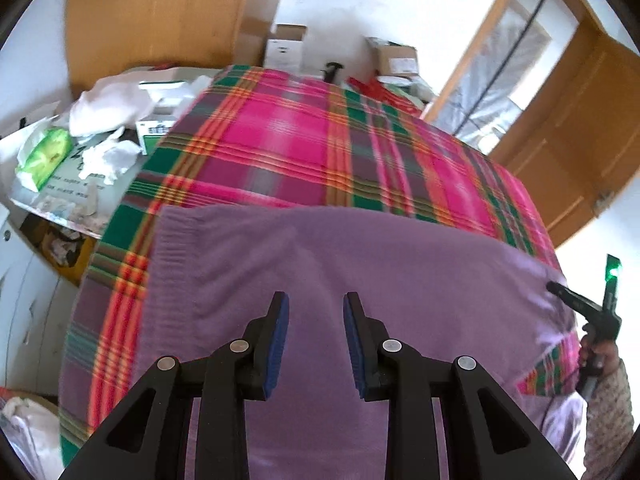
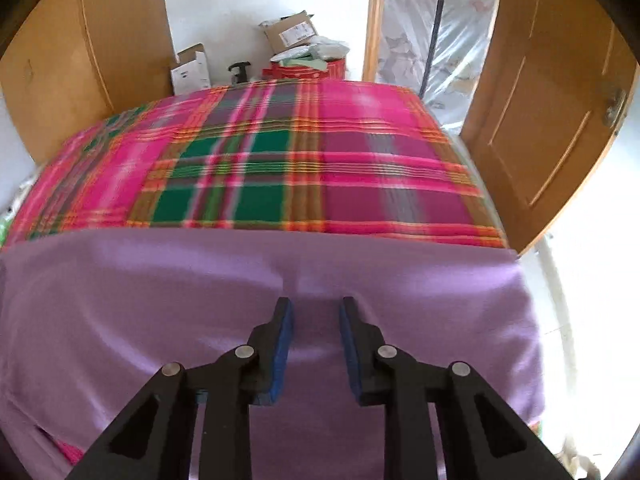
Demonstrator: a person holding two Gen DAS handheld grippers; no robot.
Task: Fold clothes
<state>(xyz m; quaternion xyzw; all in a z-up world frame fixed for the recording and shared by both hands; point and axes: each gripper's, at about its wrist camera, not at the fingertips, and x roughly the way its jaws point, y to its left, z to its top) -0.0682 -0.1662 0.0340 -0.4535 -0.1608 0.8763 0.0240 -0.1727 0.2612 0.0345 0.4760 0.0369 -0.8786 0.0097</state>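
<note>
Left gripper (image 1: 316,300), right gripper (image 2: 316,304): jaws spread, empty; purple knit sweater (image 1: 360,264) flat on plaid blanket (image 1: 280,128); soft, limp; likely grip ribbed hem (image 1: 180,240)

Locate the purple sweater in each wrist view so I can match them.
Left wrist view: the purple sweater fills the lower centre, ribbed hem at left, lying on the plaid blanket.
Right wrist view: the sweater spans the lower half from the left edge to the bed's right side.
Shared landmark: the open white carton by the far wall.
</note>
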